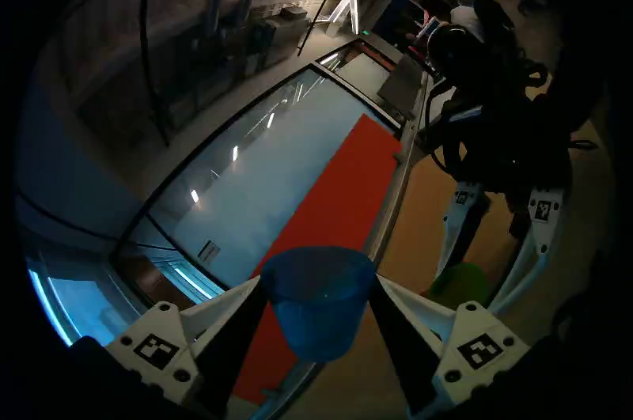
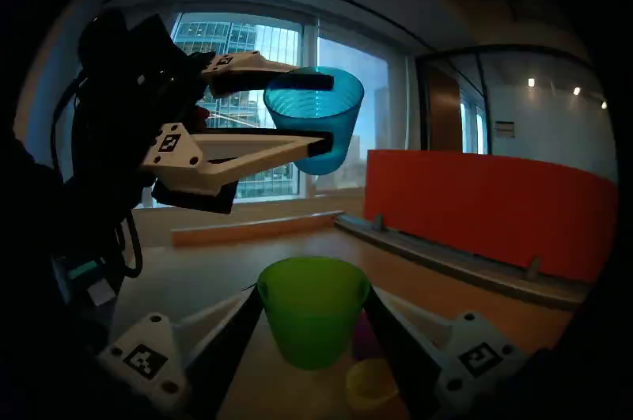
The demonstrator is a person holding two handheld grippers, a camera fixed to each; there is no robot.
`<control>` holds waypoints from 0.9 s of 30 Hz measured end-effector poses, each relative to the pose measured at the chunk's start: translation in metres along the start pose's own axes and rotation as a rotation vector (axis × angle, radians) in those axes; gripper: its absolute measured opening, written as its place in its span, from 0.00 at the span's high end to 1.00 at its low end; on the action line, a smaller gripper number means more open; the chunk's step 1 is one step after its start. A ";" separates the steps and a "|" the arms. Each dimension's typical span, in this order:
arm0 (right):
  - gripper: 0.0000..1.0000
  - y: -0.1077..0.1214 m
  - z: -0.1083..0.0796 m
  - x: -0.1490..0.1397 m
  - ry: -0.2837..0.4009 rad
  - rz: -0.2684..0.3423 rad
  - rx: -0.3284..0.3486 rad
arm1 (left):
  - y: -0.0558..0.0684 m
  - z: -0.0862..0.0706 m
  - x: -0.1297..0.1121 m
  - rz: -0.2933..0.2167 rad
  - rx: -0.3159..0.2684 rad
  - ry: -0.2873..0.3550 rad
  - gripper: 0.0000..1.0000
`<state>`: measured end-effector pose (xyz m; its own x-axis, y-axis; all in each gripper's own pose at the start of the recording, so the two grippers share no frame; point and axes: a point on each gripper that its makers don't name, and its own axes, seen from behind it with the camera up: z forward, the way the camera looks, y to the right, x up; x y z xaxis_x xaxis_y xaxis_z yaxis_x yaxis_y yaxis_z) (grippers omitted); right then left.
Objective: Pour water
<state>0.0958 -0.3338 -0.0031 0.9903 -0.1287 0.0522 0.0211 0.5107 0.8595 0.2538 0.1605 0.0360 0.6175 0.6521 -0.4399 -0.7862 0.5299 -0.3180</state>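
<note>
Right gripper (image 2: 312, 297) is clamping the green cup (image 2: 312, 321) at mid-wall, low by the counter (image 2: 190, 278). The cup is looking like thin, light plastic, probably flexing under a hard squeeze. Higher and farther off, the left gripper (image 2: 326, 111) is pinching the blue cup (image 2: 308, 115) upright. Both cups are hiding any water inside, and the green one is partly covering a small yellow cup (image 2: 372, 384).

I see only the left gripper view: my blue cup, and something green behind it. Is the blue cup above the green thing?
Observer: Yes. The blue cup hangs higher than the green cup.
Operator: Is the green cup held?
Observer: The right tool grips it upright, one finger on each side.
Operator: What else is near it?
Observer: A yellow cup and a purple thing sit low, just beside it.
</note>
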 end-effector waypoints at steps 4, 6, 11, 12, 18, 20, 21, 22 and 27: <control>0.08 -0.001 0.000 0.000 -0.001 -0.002 0.003 | -0.001 0.001 0.001 0.021 0.004 0.005 0.14; 0.08 -0.002 0.000 0.000 -0.002 -0.004 0.004 | -0.001 0.001 0.002 0.034 0.007 0.005 0.14; 0.08 -0.002 0.001 0.001 -0.002 -0.007 0.006 | -0.001 0.002 0.003 0.065 0.011 0.007 0.14; 0.08 -0.002 0.001 0.001 -0.001 -0.007 0.006 | -0.001 0.002 0.003 0.071 0.012 0.006 0.14; 0.08 -0.003 0.002 0.002 -0.001 -0.009 0.007 | -0.002 0.004 0.005 0.099 0.017 0.005 0.14; 0.08 -0.003 0.002 0.002 -0.002 -0.010 0.007 | -0.001 0.004 0.005 0.108 0.017 0.007 0.14; 0.08 -0.003 0.002 0.001 -0.002 -0.011 0.006 | -0.002 0.003 0.006 0.113 0.018 0.008 0.14; 0.08 -0.002 0.002 0.001 -0.003 -0.011 0.005 | -0.002 0.003 0.006 0.118 0.020 0.008 0.14; 0.08 -0.001 0.001 0.002 -0.003 -0.011 0.002 | -0.004 0.002 0.006 0.132 0.029 0.010 0.14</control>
<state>0.0973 -0.3347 -0.0033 0.9897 -0.1363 0.0443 0.0312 0.5072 0.8613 0.2610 0.1633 0.0364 0.5081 0.7118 -0.4850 -0.8595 0.4555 -0.2320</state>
